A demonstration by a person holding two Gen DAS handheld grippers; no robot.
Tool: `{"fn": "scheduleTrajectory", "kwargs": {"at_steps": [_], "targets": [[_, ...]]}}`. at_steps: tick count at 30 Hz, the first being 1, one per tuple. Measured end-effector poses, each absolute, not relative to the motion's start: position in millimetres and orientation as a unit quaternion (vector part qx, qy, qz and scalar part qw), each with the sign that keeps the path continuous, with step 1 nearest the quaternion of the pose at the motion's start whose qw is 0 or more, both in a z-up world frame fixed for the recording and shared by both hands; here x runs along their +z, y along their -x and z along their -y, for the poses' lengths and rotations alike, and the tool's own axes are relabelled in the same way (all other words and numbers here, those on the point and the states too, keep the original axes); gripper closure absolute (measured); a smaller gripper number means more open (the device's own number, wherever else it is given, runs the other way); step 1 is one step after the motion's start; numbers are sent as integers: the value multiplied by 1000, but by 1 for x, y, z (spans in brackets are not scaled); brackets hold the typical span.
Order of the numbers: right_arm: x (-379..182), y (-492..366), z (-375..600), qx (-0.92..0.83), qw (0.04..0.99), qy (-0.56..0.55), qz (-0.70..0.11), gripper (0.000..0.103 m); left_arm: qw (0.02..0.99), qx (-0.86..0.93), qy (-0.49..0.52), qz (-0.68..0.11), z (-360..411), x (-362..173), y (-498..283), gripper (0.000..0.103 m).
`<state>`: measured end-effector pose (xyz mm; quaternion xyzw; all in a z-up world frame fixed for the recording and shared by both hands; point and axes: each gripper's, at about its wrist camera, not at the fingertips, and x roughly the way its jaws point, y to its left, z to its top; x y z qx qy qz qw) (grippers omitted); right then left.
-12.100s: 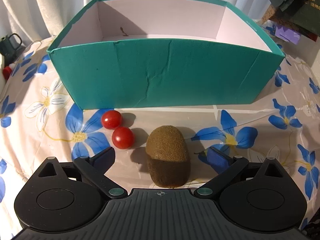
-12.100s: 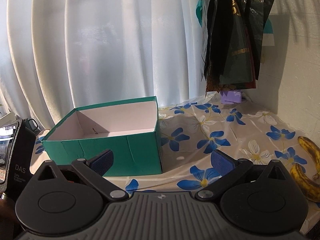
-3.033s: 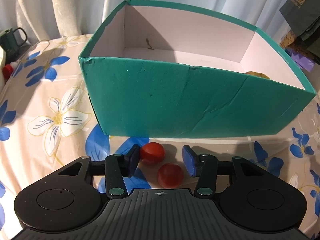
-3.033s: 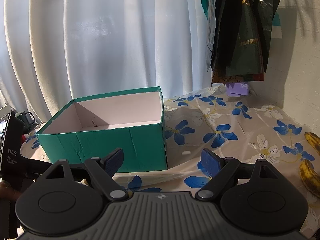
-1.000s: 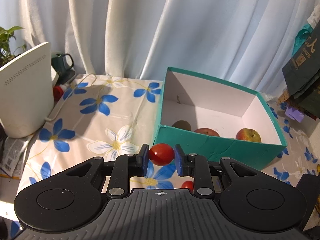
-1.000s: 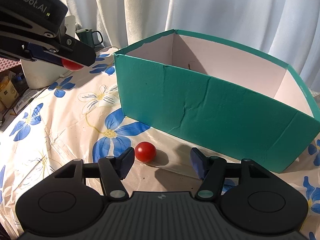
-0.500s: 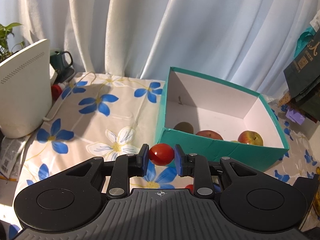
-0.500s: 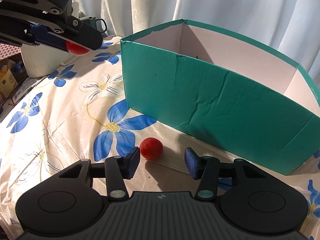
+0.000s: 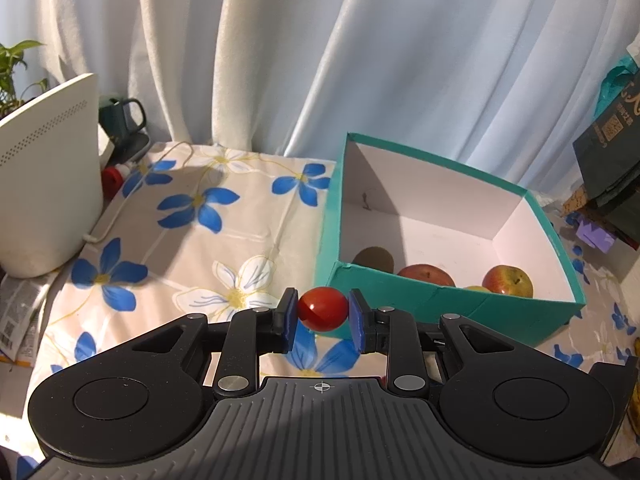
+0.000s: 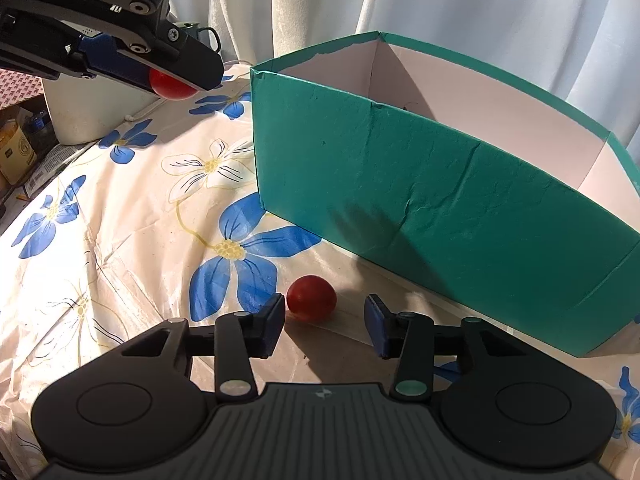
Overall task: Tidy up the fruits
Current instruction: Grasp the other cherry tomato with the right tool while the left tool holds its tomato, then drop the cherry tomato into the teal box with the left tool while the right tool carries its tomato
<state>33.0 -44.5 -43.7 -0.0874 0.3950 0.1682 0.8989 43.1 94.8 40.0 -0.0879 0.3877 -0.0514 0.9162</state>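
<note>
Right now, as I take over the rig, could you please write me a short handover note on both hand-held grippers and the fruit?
Left hand-held gripper: shut on a cherry tomato, held in the air in front of the green box, not yet over it.
Right hand-held gripper: closing on the second cherry tomato, which lies on the flowered tablecloth by the box's front wall; the pads are not pressing on it yet.
Done: a kiwi and two apples are in the box, plus something yellowish that is mostly hidden.
Left: drop both tomatoes into the box.

A home, floral tablecloth [image 9: 192, 240], white curtains [image 9: 360, 60], mug [image 9: 120, 120]
</note>
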Motion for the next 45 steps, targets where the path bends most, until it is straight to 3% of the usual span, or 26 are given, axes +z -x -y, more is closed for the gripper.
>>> {"fn": "scheduleTrajectory", "kwargs": {"at_steps": [9,12,35,45], "targets": [[-46,-35,43,175,895,88,-400,67,915,-54,88,-390,-94,38,-45,73],[-46,-35,42,182,895,87,-399,76,914,-57,87,-392,-93,37,-46,73],[6,3,107,83,938,31,-336,77,937,-104,40,-332,-43,81,-77,73],[24,27,139,30,952,14,-305,77,921,-91,9,-378,-4,36,-123,73]]}}
